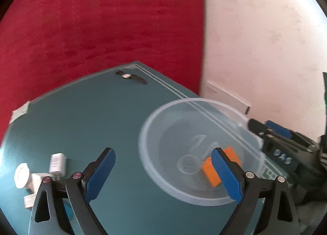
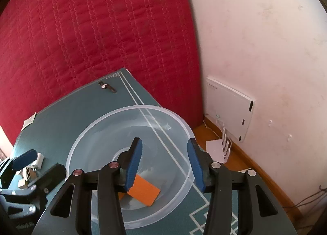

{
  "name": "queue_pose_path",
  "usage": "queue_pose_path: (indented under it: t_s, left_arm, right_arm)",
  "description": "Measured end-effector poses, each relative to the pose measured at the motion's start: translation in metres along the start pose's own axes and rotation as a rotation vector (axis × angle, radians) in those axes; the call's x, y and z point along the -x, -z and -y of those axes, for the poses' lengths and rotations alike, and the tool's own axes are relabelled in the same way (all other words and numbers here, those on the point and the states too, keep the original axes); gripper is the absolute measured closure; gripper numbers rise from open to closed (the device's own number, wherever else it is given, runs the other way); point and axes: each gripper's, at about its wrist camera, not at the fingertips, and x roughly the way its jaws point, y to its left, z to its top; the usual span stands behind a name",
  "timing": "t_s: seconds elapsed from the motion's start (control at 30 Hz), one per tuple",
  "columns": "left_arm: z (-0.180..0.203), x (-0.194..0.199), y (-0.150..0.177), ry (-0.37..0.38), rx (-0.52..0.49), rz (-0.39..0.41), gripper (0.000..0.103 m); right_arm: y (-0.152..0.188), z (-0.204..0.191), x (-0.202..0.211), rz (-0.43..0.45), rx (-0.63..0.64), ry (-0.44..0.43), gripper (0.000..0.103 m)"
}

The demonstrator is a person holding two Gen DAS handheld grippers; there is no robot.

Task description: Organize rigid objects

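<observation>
Your left gripper (image 1: pixel 163 173) gapes wide and empty beside the clear bowl (image 1: pixel 155 165) on the table (image 1: pixel 81 116), while your right gripper (image 2: pixel 165 165), partly parted, hangs over the orange block (image 2: pixel 145 192) lying inside.

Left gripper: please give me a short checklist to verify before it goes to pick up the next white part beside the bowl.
1. Left gripper empty, jaws wide apart: ok.
2. Right gripper open, nothing between its pads, above the clear bowl: ok.
3. Orange block lies inside the bowl: ok.
4. White parts lie on the green mat, left of the left gripper, apart from the bowl: ok.
5. Exact shape of each white part for a grip: cannot tell, the picture is blurred.
6. Small black item at the mat's far edge, not yet sorted: not ok.
</observation>
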Motion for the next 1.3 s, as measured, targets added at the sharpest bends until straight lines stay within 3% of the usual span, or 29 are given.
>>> queue_pose_path:
  t_s: [0.17,0.5,1.3]
  left_arm:
    - [-0.003,0.003,0.004,-0.06,-0.025,0.014,0.001]
    - [-0.001,0.008,0.01,-0.067,-0.024,-0.003,0.001]
    - [-0.065,0.022,0.033,-0.151,0.142,-0.056,0.001]
  right_arm:
    - [0.001,-0.001,0.0,0.001,0.005,-0.003,0.048]
    - [0.003,-0.003,-0.001,-0.005,0.019,-0.006,0.048]
    - [0.019,-0.041,0.004,0.008,0.13,-0.026,0.047]
